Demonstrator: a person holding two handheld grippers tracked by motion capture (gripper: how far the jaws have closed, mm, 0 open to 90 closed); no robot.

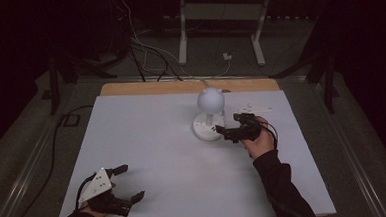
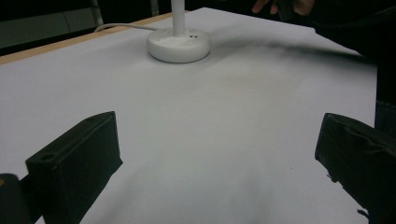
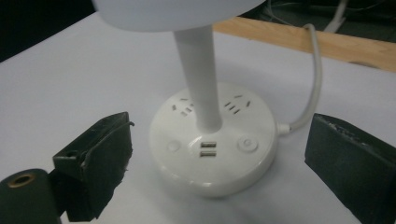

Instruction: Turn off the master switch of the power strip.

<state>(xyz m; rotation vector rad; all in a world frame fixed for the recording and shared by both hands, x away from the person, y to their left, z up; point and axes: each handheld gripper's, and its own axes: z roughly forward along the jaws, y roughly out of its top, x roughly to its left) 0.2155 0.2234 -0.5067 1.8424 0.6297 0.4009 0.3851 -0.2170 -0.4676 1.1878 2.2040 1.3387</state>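
Beside the round white plastic lamp base [image 3: 214, 140] my right gripper [image 1: 225, 129] stands released and empty, my left gripper [image 1: 126, 183] likewise agape, so pressing its round button [image 3: 247, 143] looks next.

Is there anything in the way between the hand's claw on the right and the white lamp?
No, nothing visible. The right gripper sits just beside the lamp's round base, jaws open, with bare white table between them. The lamp's cord runs off the far side.
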